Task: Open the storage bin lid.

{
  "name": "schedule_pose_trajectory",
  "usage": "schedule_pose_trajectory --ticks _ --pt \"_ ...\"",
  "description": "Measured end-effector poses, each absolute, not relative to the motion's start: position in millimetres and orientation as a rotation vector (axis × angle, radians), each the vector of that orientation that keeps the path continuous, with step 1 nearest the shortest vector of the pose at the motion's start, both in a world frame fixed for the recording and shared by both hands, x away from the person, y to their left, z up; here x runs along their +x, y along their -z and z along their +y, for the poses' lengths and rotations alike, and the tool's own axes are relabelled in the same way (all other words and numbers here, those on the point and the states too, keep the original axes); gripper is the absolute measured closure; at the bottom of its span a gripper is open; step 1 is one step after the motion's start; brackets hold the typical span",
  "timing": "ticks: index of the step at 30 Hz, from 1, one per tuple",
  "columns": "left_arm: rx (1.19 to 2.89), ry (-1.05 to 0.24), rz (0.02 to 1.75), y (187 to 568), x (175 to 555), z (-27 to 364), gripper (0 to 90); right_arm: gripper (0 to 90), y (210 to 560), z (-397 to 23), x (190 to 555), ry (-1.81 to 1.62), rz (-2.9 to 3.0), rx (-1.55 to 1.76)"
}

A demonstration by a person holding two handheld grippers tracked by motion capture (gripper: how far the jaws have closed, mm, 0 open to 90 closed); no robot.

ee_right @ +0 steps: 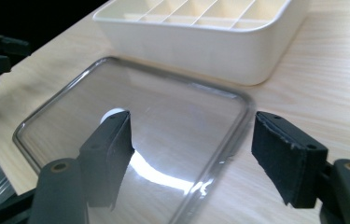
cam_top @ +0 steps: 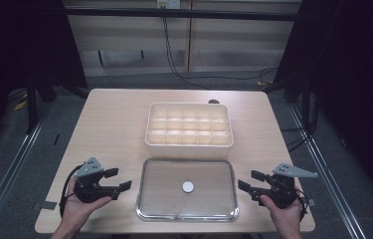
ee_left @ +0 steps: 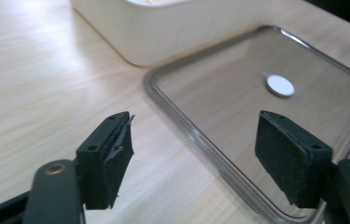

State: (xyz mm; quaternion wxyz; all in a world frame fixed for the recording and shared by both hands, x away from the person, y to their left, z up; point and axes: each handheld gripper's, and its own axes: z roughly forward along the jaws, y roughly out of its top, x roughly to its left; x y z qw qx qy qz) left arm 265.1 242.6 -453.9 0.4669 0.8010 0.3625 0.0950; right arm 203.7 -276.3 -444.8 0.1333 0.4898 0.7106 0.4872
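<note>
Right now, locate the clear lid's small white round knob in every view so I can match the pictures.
High view: white knob at the middle of the clear lid, lower centre.
Left gripper view: knob upper right, above the right-hand jaw.
Right gripper view: knob left of centre, partly behind the left-hand jaw.
Shared landmark: the cream divided tray just beyond the lid.

Lab: dark curtains (cam_top: 358, 74), floor rails (cam_top: 5, 169)

Glossy clear plastic lid (cam_top: 159, 199), matt cream plastic organizer (cam_top: 189, 144), pale wood-grain table (cam_top: 109, 129).
</note>
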Motion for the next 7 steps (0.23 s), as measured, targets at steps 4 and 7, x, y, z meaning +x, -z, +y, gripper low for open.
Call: schedule_pose_trajectory --ticks 4,7 --pt "1.96 -0.28 0.917 456 270 250 24.4 24.5 443 -295 202 -1.409 1.985 1.449" --pt "1.946 -0.283 0.937 458 272 254 22.1 22.5 447 -307 204 -1.387 1.934 1.493"
